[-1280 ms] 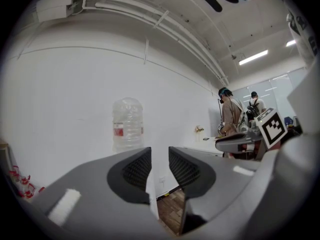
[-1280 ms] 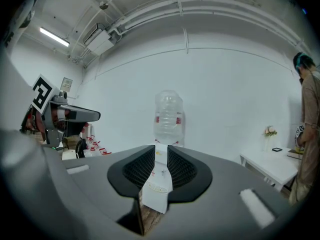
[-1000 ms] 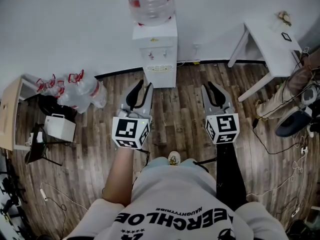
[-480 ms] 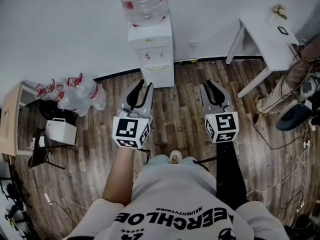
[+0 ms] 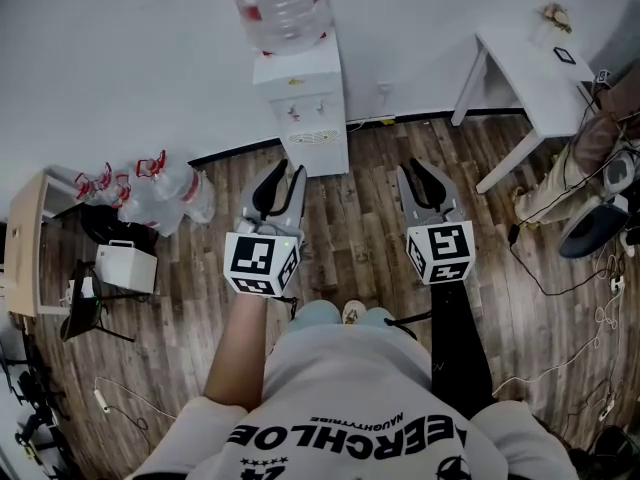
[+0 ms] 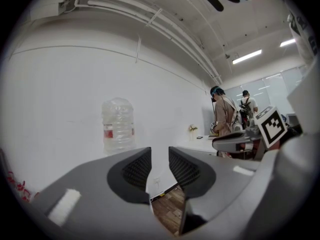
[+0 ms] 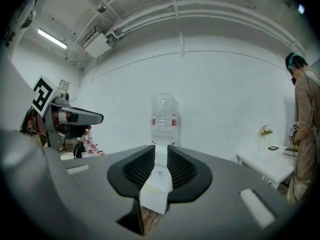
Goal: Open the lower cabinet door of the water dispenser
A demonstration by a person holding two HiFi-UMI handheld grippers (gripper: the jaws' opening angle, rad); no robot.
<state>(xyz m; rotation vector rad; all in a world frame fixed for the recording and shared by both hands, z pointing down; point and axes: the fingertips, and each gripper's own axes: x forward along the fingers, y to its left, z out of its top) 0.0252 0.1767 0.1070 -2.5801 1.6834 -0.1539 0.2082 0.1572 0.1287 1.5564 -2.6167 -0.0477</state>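
Distance is the first thing to settle: the water dispenser (image 5: 300, 93) stands against the wall at the upper centre of the head view, well apart from both tools, with bare wooden floor (image 5: 352, 218) between. The left tool (image 5: 288, 173) and right tool (image 5: 420, 175) sit side by side at mid-frame, each with its jaws slightly spread and nothing between them. Seen through the right tool's gap, the dispenser's white front lines up dead centre, so I judge that tool better placed for the lower cabinet door (image 5: 325, 158). To do it well, the person should step closer, bring the tool down to door height, catch the free edge or handle, and pull along the door's swing rather than straight back, lest the cabinet and its big bottle (image 5: 278, 3) rock. From above, the door is foreshortened to a sliver. In the right gripper view the jaws cut off its lower part. I can't make out a handle, nor which side is hinged.
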